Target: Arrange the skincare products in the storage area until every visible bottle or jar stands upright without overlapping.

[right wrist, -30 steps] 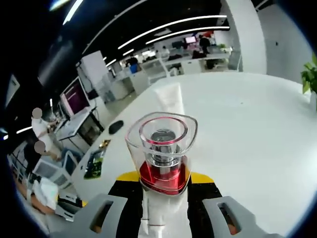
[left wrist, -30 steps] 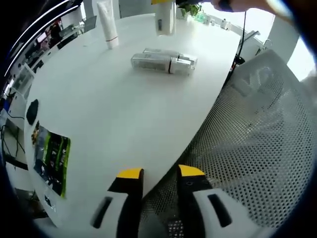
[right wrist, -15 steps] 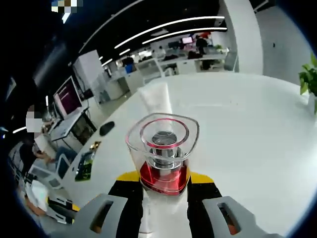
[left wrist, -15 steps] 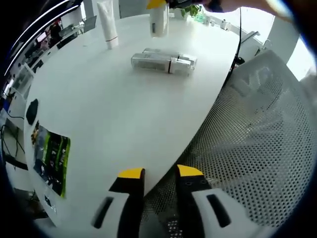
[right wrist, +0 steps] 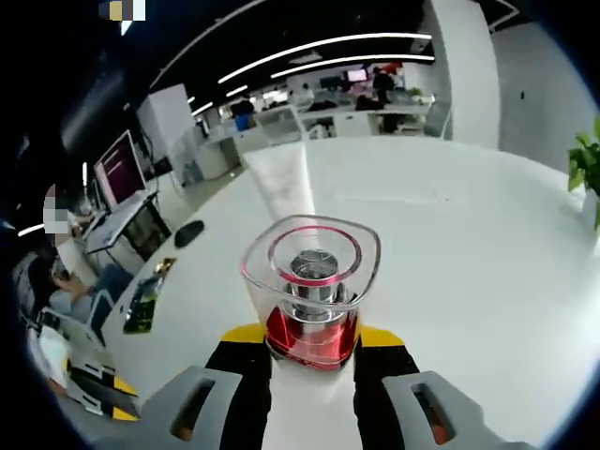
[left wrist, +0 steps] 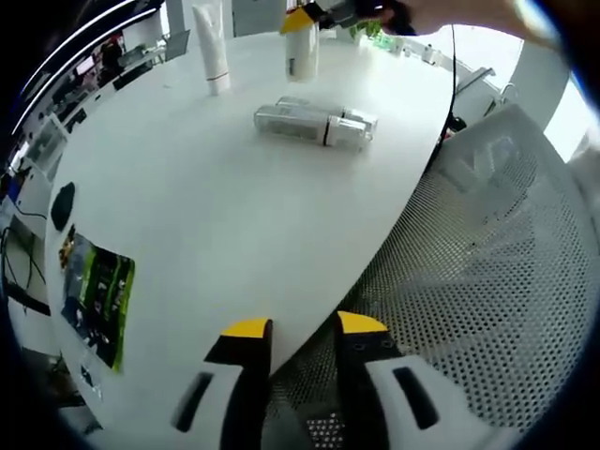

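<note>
Lowered since before: white pump bottle w/ clear red-ringed cap [right wrist: 310, 281], clamped upright in right tongs [right wrist: 310, 339], nearing white bench [left wrist: 216, 216]; left tongs [left wrist: 293, 328] apart, idle.

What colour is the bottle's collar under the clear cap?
Red, seen best in the right gripper view: the bottle sits between the jaws.

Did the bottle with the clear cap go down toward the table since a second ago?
Yes. In the left gripper view, the bottle held by the right gripper sits lower, closer to the two lying bottles than before.
</note>
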`<state>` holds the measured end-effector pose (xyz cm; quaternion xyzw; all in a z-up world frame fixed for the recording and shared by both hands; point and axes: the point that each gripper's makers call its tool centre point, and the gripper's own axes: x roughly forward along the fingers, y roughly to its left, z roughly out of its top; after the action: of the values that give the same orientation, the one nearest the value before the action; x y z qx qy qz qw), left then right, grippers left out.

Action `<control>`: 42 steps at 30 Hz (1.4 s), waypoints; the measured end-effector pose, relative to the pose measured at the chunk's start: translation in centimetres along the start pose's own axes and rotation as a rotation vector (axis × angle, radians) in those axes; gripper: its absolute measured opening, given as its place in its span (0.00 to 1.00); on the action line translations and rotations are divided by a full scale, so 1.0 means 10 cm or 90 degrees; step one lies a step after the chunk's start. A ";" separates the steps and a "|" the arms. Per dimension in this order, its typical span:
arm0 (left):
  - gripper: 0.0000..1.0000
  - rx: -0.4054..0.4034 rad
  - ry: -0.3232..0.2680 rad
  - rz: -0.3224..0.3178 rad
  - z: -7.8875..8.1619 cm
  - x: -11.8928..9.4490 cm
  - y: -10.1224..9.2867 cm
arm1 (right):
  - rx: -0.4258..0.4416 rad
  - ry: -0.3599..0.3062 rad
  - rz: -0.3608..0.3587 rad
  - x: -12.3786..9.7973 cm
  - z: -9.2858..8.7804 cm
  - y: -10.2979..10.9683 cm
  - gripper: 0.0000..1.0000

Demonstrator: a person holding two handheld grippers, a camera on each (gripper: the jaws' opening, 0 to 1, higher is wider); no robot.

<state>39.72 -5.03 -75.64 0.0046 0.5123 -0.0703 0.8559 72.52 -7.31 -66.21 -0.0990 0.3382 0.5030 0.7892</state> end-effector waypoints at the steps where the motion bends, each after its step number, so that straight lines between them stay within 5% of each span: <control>1: 0.22 -0.001 -0.001 0.000 0.00 0.00 0.00 | -0.007 0.002 -0.001 0.00 0.00 0.00 0.30; 21: 0.21 -0.002 0.005 0.002 -0.01 0.00 0.01 | -0.125 -0.032 -0.041 0.20 0.04 -0.09 0.29; 42: 0.17 0.001 0.010 0.006 -0.03 -0.01 0.02 | -0.162 -0.051 -0.061 0.28 0.09 -0.22 0.29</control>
<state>39.48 -4.80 -75.72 0.0077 0.5191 -0.0667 0.8521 75.51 -5.84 -67.76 -0.1945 0.2349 0.5072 0.8060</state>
